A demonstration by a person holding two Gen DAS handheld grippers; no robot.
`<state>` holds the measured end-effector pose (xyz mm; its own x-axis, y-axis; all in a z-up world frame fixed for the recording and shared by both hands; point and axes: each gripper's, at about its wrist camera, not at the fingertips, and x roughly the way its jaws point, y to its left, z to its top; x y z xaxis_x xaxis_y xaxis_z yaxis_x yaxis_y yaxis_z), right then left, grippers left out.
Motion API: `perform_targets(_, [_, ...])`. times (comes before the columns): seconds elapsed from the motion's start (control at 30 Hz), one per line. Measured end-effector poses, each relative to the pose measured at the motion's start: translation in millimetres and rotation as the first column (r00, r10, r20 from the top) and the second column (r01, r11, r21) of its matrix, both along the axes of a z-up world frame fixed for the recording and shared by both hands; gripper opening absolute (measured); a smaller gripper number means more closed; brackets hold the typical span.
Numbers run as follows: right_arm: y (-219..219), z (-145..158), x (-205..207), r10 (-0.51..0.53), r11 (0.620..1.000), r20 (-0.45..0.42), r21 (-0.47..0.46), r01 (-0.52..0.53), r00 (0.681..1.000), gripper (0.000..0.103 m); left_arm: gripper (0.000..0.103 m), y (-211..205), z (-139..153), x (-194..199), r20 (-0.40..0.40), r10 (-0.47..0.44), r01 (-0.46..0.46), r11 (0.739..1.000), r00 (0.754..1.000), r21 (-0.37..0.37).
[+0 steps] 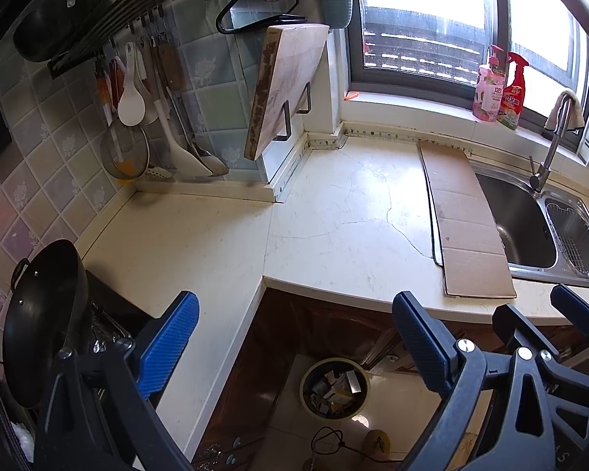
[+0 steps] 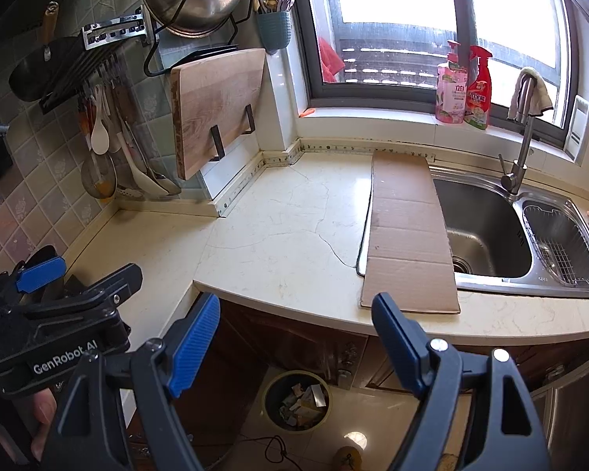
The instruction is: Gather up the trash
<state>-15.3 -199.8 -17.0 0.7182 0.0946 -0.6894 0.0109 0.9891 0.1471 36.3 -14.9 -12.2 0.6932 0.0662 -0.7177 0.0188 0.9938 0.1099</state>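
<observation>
Both grippers — left gripper (image 1: 294, 337), right gripper (image 2: 296, 341) — spread wide, empty. Cardboard strip (image 2: 408, 231) looks the only trash; pinch its overhanging near edge, then drop into bin (image 2: 297, 400) below.

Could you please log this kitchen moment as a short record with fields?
setting: kitchen counter by a window
left gripper: open, empty
right gripper: open, empty
cardboard: flat on the counter, its right edge over the sink
bin: on the floor below the counter, holds scraps
trash on counter: none visible apart from the cardboard
board: hung on wall hooks
bottles: two on the sill
</observation>
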Motion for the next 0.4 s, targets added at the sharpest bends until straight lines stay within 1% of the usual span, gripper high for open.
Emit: perform_targets(0.4, [3.9, -1.1, -1.7, -0.009, 1.000, -0.005, 0.001, 0.009, 1.000, 0.080, 0.097, 0.3, -1.8, 0.3, -0.010, -0.004, 0.004, 1.000, 1.000, 0.006])
